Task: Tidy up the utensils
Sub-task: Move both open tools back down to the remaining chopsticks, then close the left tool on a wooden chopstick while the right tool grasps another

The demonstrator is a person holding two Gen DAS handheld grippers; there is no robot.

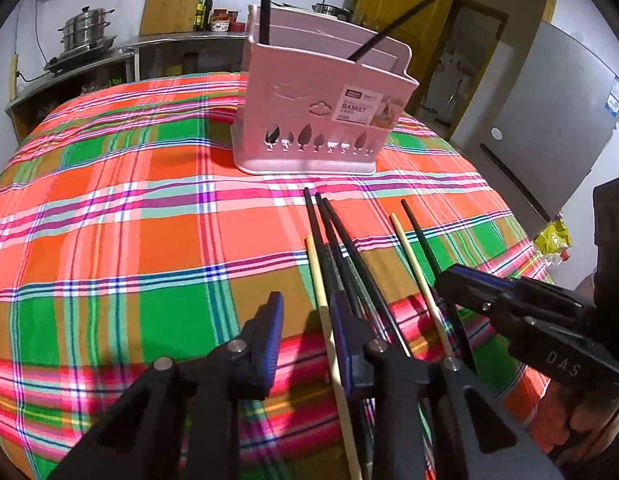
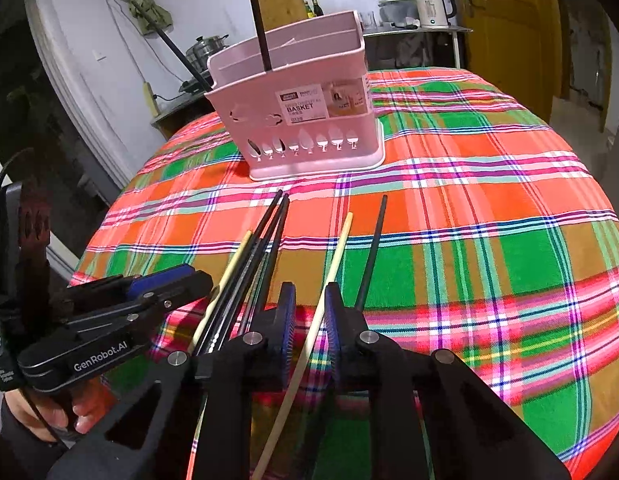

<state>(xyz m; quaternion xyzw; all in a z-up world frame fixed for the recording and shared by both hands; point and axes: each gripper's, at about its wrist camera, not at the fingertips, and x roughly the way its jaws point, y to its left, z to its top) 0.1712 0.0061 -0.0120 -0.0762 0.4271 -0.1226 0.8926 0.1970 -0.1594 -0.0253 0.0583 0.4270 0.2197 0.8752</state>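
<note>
A pink utensil basket [image 1: 309, 108] [image 2: 297, 112] stands on the plaid tablecloth with two black chopsticks [image 1: 266, 0] [image 2: 256, 12] standing in it. Several black and pale wooden chopsticks [image 1: 341, 248] [image 2: 265, 240] lie on the cloth in front of it. My left gripper [image 1: 307, 336] is open, with a pale chopstick [image 1: 323, 300] lying between its fingers close to the right one. My right gripper [image 2: 310, 320] is open around another pale chopstick [image 2: 337, 252], jaws a narrow gap apart and not touching it. Beside it lies a single black chopstick [image 2: 373, 248].
The round table [image 1: 109, 220] [image 2: 489, 220] drops away at its edges. The right gripper [image 1: 509, 312] appears at the right of the left wrist view; the left gripper [image 2: 109, 320] at the left of the right wrist view. Counters, pots and a fridge stand behind.
</note>
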